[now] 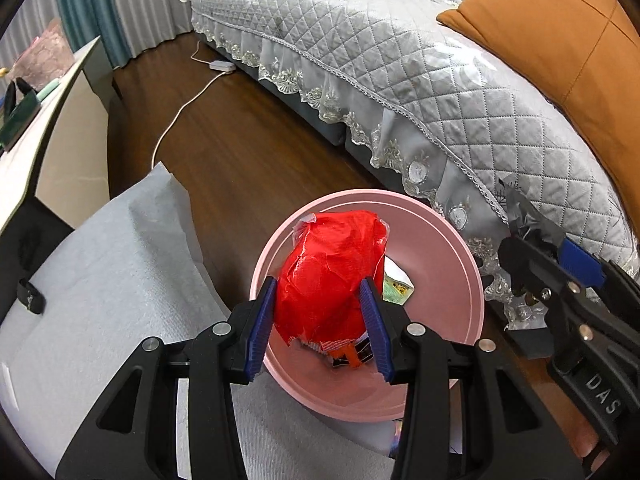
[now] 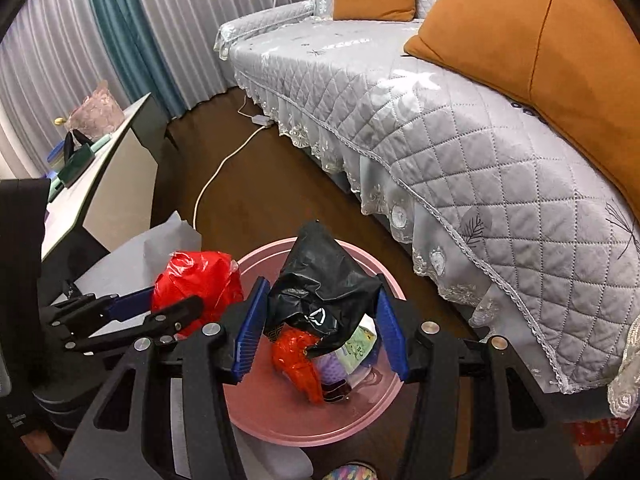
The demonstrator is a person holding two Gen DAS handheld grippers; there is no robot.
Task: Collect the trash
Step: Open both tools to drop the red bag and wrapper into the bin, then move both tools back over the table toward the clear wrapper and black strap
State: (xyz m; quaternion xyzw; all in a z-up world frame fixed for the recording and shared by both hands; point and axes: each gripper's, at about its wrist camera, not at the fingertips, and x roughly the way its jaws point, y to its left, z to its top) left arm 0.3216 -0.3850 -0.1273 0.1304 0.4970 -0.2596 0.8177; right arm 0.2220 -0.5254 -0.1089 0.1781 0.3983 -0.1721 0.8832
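Observation:
A pink round bin [image 1: 460, 264] stands on the floor beside the sofa; it also shows in the right wrist view [image 2: 280, 428]. My left gripper [image 1: 320, 328] is shut on a crumpled red plastic bag [image 1: 332, 268] and holds it over the bin; the bag also shows in the right wrist view [image 2: 196, 280]. My right gripper [image 2: 320, 328] is shut on a crumpled black plastic bag [image 2: 320, 280] above the bin. In the bin lie a red wrapper [image 2: 298, 364], a green-white packet [image 2: 360, 344] and other scraps.
A grey quilted sofa [image 1: 400, 60] with orange cushions [image 2: 540, 40] runs along the right. A white cable [image 1: 180, 108] lies on the dark wood floor. A grey sheet [image 1: 112, 264] covers the surface at left. A white cabinet [image 2: 116, 184] stands beyond it.

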